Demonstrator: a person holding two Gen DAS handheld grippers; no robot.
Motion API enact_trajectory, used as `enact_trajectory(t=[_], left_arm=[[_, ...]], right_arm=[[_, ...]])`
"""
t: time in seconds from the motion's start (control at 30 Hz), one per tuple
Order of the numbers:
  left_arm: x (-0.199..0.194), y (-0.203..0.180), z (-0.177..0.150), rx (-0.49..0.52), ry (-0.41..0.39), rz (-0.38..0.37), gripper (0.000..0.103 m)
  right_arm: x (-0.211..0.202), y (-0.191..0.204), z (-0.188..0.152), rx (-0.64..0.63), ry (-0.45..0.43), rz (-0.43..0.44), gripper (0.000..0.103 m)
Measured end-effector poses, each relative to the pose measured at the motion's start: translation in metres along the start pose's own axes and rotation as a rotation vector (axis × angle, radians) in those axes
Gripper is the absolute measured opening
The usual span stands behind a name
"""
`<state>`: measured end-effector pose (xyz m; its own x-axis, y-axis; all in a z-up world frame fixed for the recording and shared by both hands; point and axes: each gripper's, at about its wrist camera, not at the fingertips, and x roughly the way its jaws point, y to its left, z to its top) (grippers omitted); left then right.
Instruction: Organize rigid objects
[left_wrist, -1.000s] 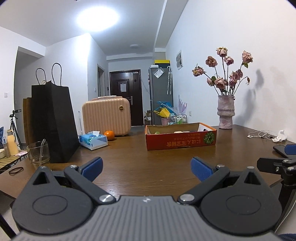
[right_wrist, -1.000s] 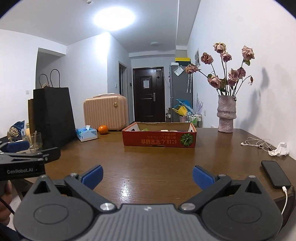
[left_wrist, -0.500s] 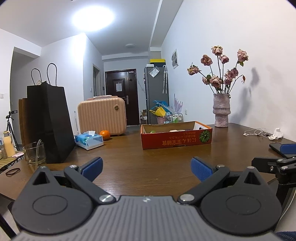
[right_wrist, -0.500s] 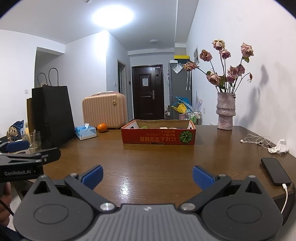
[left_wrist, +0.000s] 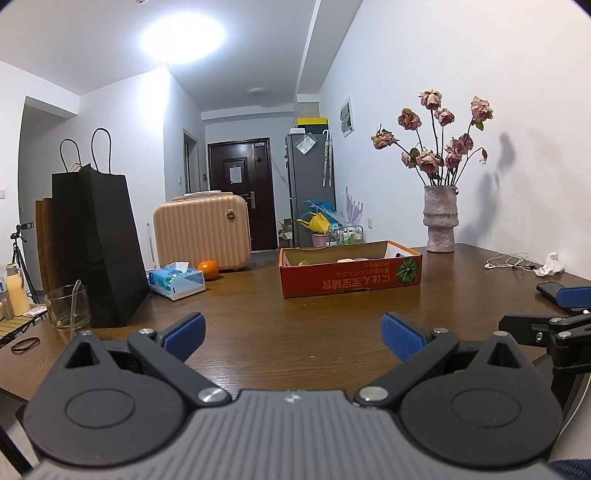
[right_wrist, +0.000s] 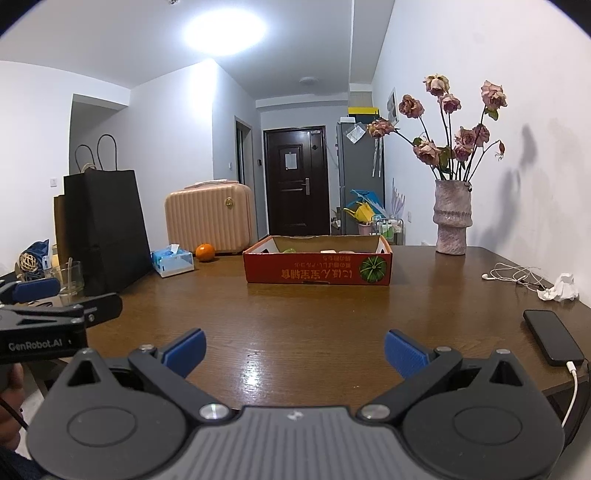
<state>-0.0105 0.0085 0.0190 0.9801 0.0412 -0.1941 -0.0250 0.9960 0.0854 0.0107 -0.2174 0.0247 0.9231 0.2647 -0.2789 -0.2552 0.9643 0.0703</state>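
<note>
A shallow red cardboard box sits mid-table with a few items inside, mostly hidden by its wall. An orange lies left of it by a blue tissue box. My left gripper hovers open above the near table edge, holding nothing. The right gripper is likewise open and empty, well short of the box. Each gripper shows at the side of the other's view.
A black paper bag and a glass stand at the left. At the far right stands a vase of dried roses. A phone on a cable, earphones and crumpled tissue lie right. A peach suitcase stands behind.
Both views shifted slightly as the grippers drifted; the box sits a little further left in the left wrist view. Both grippers stayed open and empty.
</note>
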Motion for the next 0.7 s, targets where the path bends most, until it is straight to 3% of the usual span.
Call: enact_trajectory(t=[0.7], left_arm=[[-0.0004, -0.0005, -0.0021, 0.006, -0.003, -0.008, 0.103]], right_arm=[[0.0024, -0.0021, -0.0014, 0.017, 0.007, -0.005, 0.103]])
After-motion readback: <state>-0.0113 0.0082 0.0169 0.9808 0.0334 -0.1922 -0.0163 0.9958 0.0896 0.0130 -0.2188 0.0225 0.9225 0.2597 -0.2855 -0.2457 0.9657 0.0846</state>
